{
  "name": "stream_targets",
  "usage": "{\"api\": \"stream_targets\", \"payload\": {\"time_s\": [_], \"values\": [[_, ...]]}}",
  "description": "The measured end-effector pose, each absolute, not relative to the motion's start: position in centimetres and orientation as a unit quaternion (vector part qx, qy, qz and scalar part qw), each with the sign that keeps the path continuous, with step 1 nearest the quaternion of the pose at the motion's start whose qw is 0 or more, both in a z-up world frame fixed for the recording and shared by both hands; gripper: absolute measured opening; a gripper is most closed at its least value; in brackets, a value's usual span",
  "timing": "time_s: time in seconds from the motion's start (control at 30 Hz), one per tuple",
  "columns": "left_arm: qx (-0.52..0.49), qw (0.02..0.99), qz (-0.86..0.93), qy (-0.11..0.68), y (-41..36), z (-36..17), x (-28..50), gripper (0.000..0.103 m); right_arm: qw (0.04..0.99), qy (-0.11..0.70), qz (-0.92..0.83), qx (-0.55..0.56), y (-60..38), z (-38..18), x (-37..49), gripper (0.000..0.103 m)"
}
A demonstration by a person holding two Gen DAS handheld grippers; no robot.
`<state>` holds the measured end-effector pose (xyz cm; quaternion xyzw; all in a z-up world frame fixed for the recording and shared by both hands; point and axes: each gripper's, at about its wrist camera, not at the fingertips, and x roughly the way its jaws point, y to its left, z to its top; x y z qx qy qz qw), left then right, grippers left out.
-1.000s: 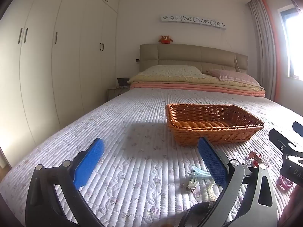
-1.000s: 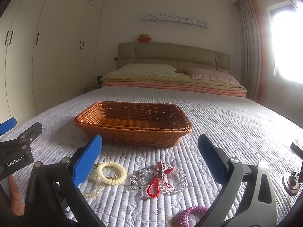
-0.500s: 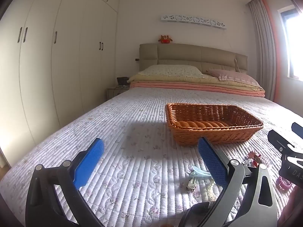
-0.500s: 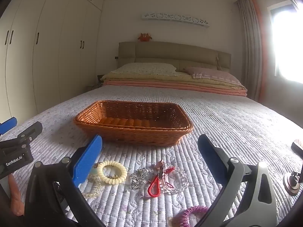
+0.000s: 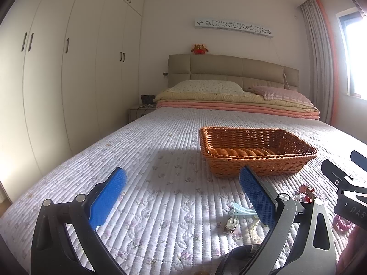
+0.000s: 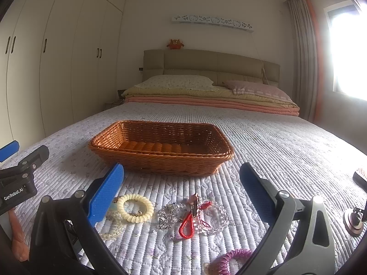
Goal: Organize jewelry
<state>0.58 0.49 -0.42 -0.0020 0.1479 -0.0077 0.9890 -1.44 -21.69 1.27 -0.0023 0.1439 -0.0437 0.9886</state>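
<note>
An empty brown wicker basket [image 6: 160,146] stands on the quilted bed; it also shows in the left wrist view [image 5: 254,149]. In front of it lie a cream coil hair tie [image 6: 135,207], a red cord loop [image 6: 186,225], clear bead bracelets [image 6: 218,215], a butterfly charm [image 6: 164,223] and a purple coil tie [image 6: 231,257]. A light blue hair clip [image 5: 242,212] lies by the left gripper's right finger. My right gripper [image 6: 181,189] is open and empty just above the jewelry. My left gripper [image 5: 183,193] is open and empty, left of the pile.
Folded blankets and pillows [image 6: 206,94] lie at the headboard end. White wardrobes [image 5: 68,68] line the left wall. A dark brush [image 6: 360,177] and a round metal object [image 6: 353,220] lie at the right. The left gripper's body [image 6: 18,181] shows at the left.
The right gripper has dipped very slightly toward the jewelry. The left gripper has barely moved. Both stay open.
</note>
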Motion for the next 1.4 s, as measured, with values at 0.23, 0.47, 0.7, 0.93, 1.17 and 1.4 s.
{"api": "stream_targets", "payload": {"time_s": [0.23, 0.47, 0.7, 0.93, 1.17, 1.4], "values": [[-0.007, 0.987, -0.008, 0.159, 0.6, -0.5, 0.9, 0.096, 0.989, 0.14, -0.045, 0.0, -21.6, 1.2, -1.5, 0.096], [0.01, 0.985, 0.0, 0.173, 0.3, -0.8, 1.3, 0.096, 0.985, 0.162, -0.053, -0.004, -21.6, 0.7, -0.6, 0.096], [0.017, 0.982, 0.004, 0.186, 0.2, -0.9, 1.6, 0.096, 0.979, 0.194, -0.063, -0.007, -21.5, 0.2, 0.3, 0.096], [-0.017, 0.978, -0.025, 0.205, 2.3, 0.4, 2.5, 0.092, 0.971, 0.232, -0.065, -0.01, -22.0, 0.0, 1.0, 0.096], [-0.017, 0.95, -0.114, 0.292, 3.2, 0.8, 1.4, 0.087, 0.958, 0.284, -0.035, 0.007, -24.1, 1.0, 0.4, 0.096], [-0.042, 0.921, -0.127, 0.367, 2.0, -1.9, 0.6, 0.079, 0.942, 0.331, -0.049, 0.007, -28.3, 2.2, -1.8, 0.074]]}}
